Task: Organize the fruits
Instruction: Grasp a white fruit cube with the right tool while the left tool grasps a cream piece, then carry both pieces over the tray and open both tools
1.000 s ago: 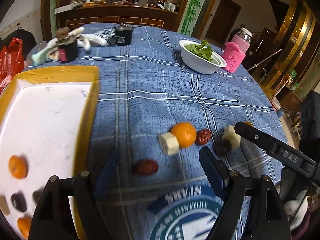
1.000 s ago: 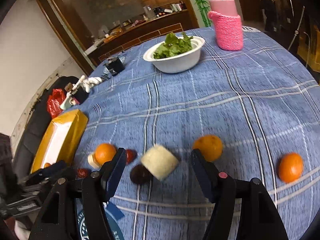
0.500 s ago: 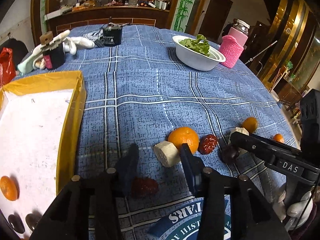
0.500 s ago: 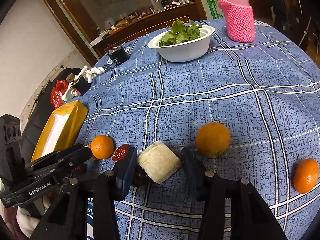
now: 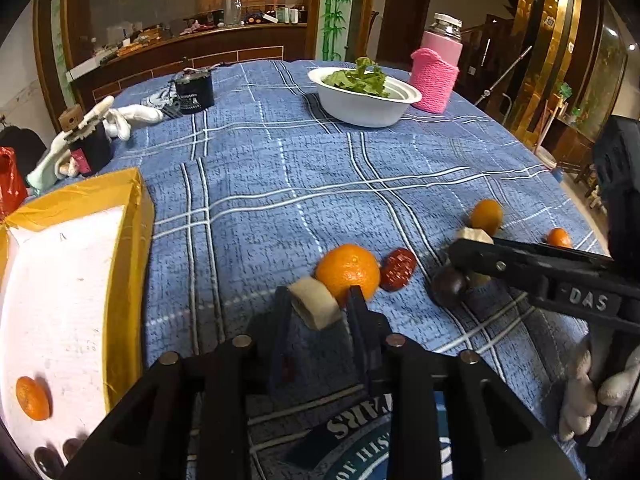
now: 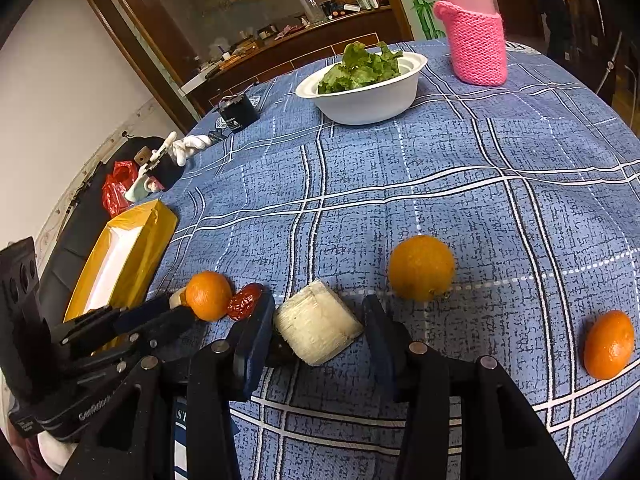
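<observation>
Fruits lie on the blue plaid cloth. My left gripper [image 5: 316, 312] has narrowed around a red date, which is mostly hidden between its fingers; a white fruit chunk [image 5: 314, 308] and an orange [image 5: 348, 270] lie just beyond the tips, with another red date [image 5: 398, 264] beside them. My right gripper [image 6: 316, 324] stands around a white chunk [image 6: 316, 328], its jaws close to the sides, a dark fruit [image 6: 280, 350] under the left finger. Two oranges [image 6: 422, 266] [image 6: 608, 344] lie to the right. The yellow tray [image 5: 128, 240] holds an orange [image 5: 32, 398].
A white bowl of lettuce [image 5: 364, 96], a pink-sleeved bottle [image 5: 436, 68], a black jar [image 5: 194, 90] and a small figure with white gloves [image 5: 86, 136] stand at the far side. The right gripper's finger [image 5: 540, 268] crosses the left wrist view at right.
Both grippers moved forward and lower and closed in: the left around the near red date, the right around the white chunk.
</observation>
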